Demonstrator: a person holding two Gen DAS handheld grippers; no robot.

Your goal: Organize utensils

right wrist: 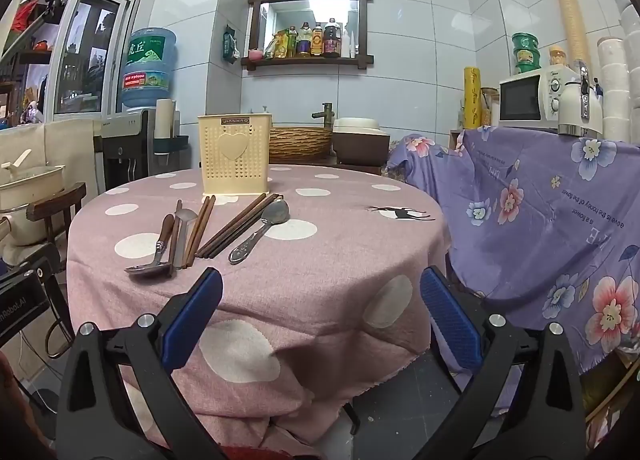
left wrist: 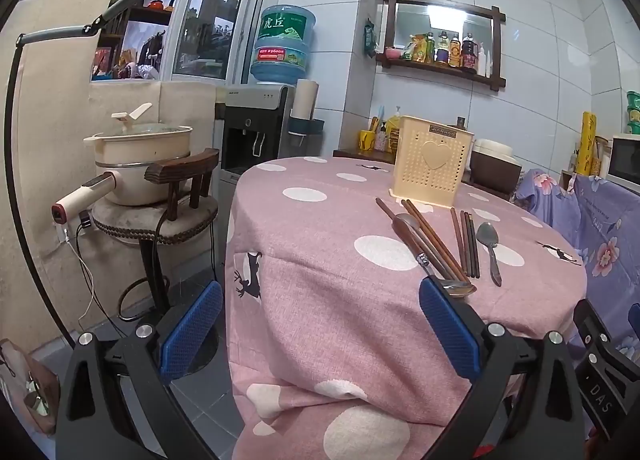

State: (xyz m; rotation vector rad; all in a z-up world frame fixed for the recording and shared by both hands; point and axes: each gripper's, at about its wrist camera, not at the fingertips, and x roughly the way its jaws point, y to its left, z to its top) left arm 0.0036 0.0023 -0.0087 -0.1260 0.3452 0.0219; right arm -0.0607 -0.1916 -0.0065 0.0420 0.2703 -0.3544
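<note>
Utensils lie loose on the counter (right wrist: 320,292) before the holder (right wrist: 234,154): chopsticks (right wrist: 236,226) touching spoons (right wrist: 260,230). Both the left gripper (left wrist: 320,334) and right gripper (right wrist: 320,316) gape empty. Grabbing one piece may drag its neighbours or wrinkle the cloth.

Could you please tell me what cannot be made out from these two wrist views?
- Inside of the utensil holder: both views, hidden by its perforated front wall.
- Exact chopsticks count: both views, sticks overlap.
- Wooden-handled spoon bowl: left wrist view, partly behind the left gripper finger.
- Right gripper: open, hides nothing.
</note>
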